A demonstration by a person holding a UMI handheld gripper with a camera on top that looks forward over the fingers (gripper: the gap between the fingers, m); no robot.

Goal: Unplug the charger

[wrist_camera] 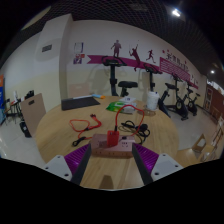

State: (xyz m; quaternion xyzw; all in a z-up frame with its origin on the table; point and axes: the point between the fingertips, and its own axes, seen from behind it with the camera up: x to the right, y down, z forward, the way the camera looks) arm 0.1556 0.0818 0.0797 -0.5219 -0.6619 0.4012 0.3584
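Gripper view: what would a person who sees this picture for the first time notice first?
Most likely the red power strip lying on the wooden table, just ahead of the open claw, with a plug standing up from it. Next, the black cable tangled just beyond the strip and the red-handled tool lying further off on the table. Behind the table, exercise machines stand along a white wall with sport silhouettes.

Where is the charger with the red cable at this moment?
In the gripper view, the charger stands on the wooden table just ahead of the open jaws of the gripper, its red cable running off to the left.
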